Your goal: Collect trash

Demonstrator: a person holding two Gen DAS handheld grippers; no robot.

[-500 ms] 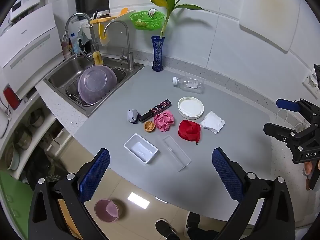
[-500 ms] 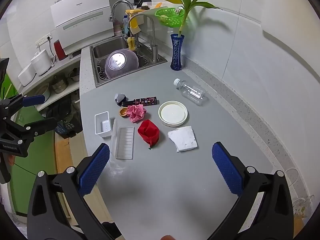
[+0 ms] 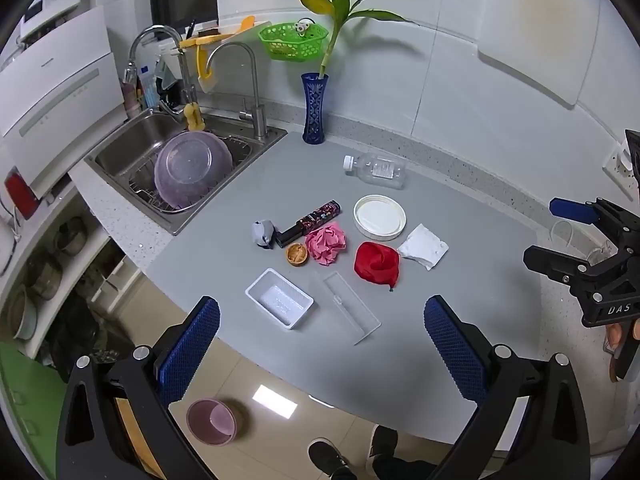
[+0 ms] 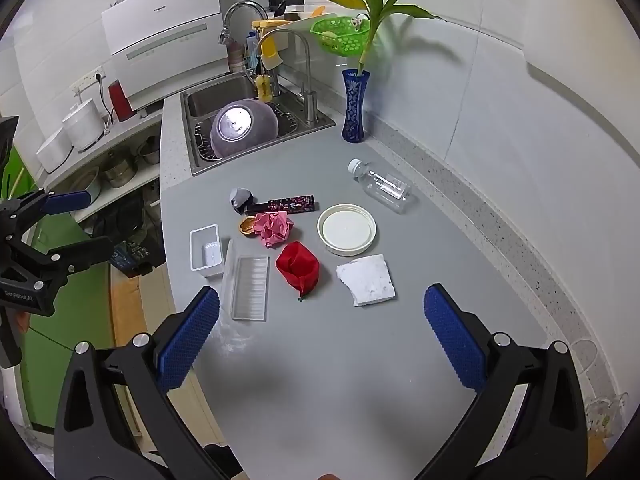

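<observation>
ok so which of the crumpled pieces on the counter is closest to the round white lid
The red crumpled piece, just below the round white lid. The pink one sits further left by the orange cap, the grey one furthest.

A grey tabletop [image 3: 460, 320] is bounded at twelve to three o'clock by a speckled ledge and white tiled walls [image 3: 460, 92], on which a green basket [image 3: 294, 40] is hung and a blue vase [image 3: 315, 108] with a green plant is set at twelve o'clock. At ten o'clock a steel sink [image 3: 140, 144] with two taps is let into the top, and a white appliance [image 3: 52, 96] is seen beyond it at nine o'clock, with open shelves [image 3: 48, 264] of pots beneath. At six o'clock a beige tiled floor [image 3: 248, 364] is seen, on which a ceiling light is reflected and a pink bin [image 3: 211, 422] is placed.
</observation>
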